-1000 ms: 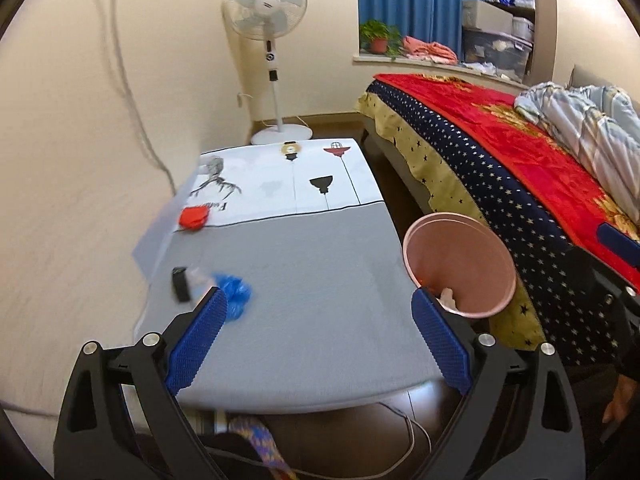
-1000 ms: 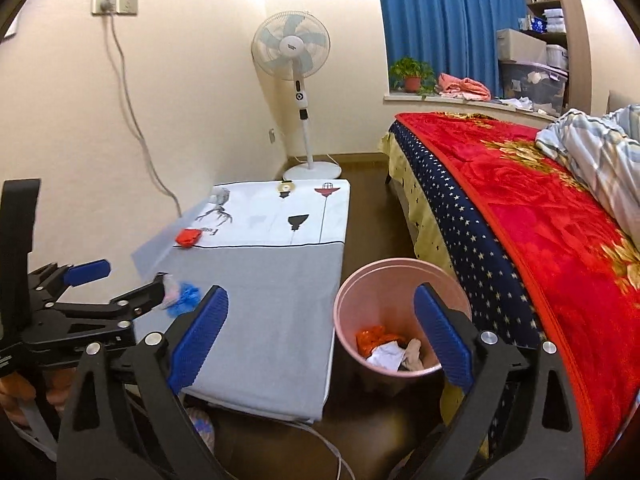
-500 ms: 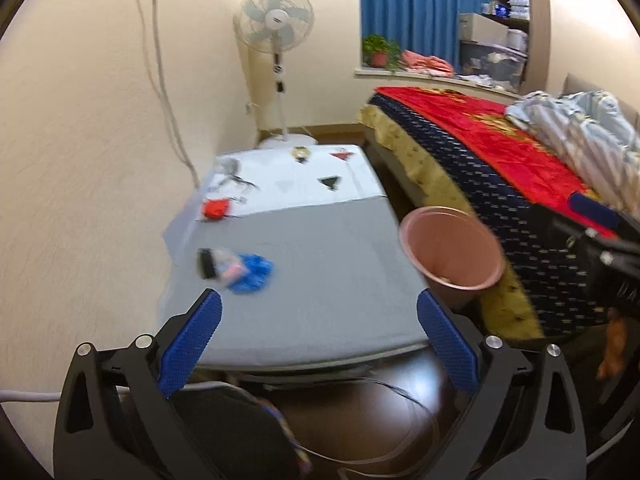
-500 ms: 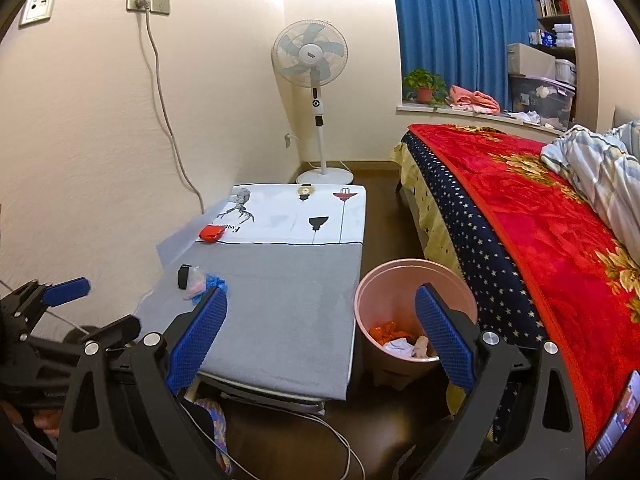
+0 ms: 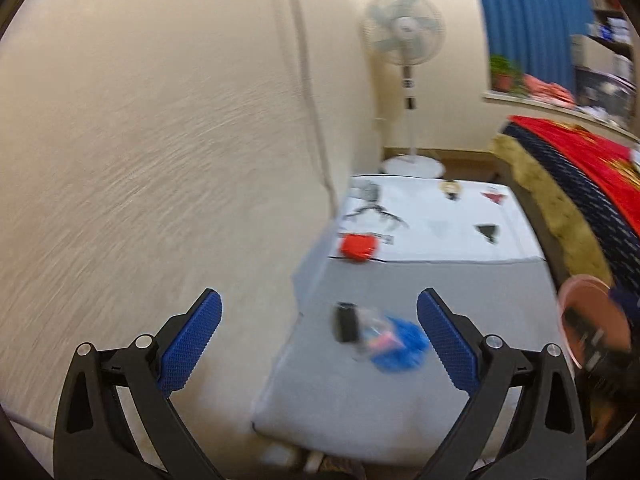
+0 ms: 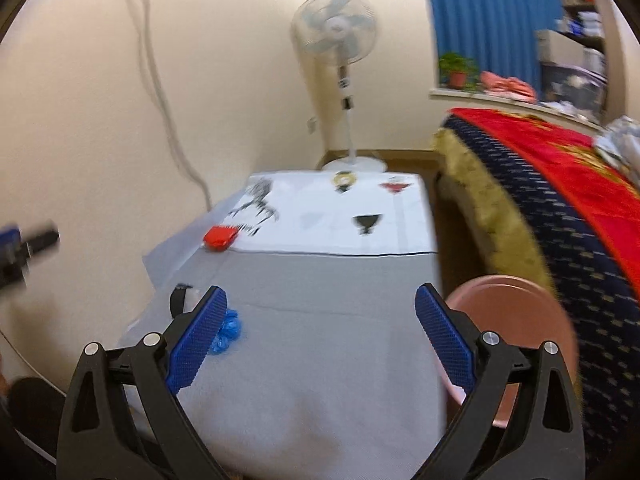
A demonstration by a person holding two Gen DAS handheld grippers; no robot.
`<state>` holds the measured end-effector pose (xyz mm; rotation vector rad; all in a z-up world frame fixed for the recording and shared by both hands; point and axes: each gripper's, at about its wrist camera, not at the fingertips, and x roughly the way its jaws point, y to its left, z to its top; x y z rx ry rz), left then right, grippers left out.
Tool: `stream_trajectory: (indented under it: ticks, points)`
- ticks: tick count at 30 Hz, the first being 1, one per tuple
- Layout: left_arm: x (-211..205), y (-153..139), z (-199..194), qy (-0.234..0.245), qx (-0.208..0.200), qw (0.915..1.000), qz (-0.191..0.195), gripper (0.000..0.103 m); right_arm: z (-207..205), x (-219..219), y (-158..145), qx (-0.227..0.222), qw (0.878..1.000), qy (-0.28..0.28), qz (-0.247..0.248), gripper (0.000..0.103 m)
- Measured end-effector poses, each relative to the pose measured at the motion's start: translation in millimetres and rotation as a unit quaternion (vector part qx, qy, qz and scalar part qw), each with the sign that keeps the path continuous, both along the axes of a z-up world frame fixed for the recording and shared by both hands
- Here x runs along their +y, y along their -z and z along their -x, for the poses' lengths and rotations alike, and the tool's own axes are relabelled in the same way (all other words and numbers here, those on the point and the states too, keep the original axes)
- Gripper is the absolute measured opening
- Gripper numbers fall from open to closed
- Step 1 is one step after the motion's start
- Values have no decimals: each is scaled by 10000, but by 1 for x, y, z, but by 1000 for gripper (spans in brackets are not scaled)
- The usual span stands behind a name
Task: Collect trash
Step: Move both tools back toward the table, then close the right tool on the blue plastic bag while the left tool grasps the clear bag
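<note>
On the low table's grey cloth (image 5: 440, 292) (image 6: 320, 320) lies a crumpled blue wrapper (image 5: 400, 344) (image 6: 226, 330) with a small black item (image 5: 346, 322) (image 6: 178, 300) beside it. A red wrapper (image 5: 357, 246) (image 6: 219, 237) rests further back at the white cloth's edge. The pink bin (image 6: 516, 336) (image 5: 592, 324) stands on the floor right of the table. My left gripper (image 5: 318, 344) is open and empty, just short of the blue wrapper. My right gripper (image 6: 320, 336) is open and empty above the table's near end. Both views are motion-blurred.
A standing fan (image 6: 340, 40) is behind the table. A bed with a red and navy blanket (image 6: 560, 200) runs along the right. The cream wall (image 5: 160, 140) with a hanging cable (image 6: 160, 80) bounds the left. The other gripper shows blurred at each view's edge.
Both grippers have swung left and moved in toward the table; the blue wrapper now sits between the left gripper's fingers in view. The bin has shifted to the right edge.
</note>
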<state>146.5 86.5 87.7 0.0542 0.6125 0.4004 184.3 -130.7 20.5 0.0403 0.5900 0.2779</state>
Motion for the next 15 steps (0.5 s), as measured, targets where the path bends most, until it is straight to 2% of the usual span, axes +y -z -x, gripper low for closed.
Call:
stream_trajectory:
  ticks: [4,6,9,15]
  points:
    - [16,8,-24,-343,-82,9994,21,95,-32,46,40,87,9981,-566,227,88]
    - [24,15,-36,-437,-75,9989,168,95,-45,67,56,82,9952,-928,310,71]
    - [34,27,-46,-503,17,9985,227,95,-63,90,79,267,9881,-1465,394,55]
    - [43,42,-59,-472,168,9984,261,95,-84,116,111,562,9773,-1987,479,52]
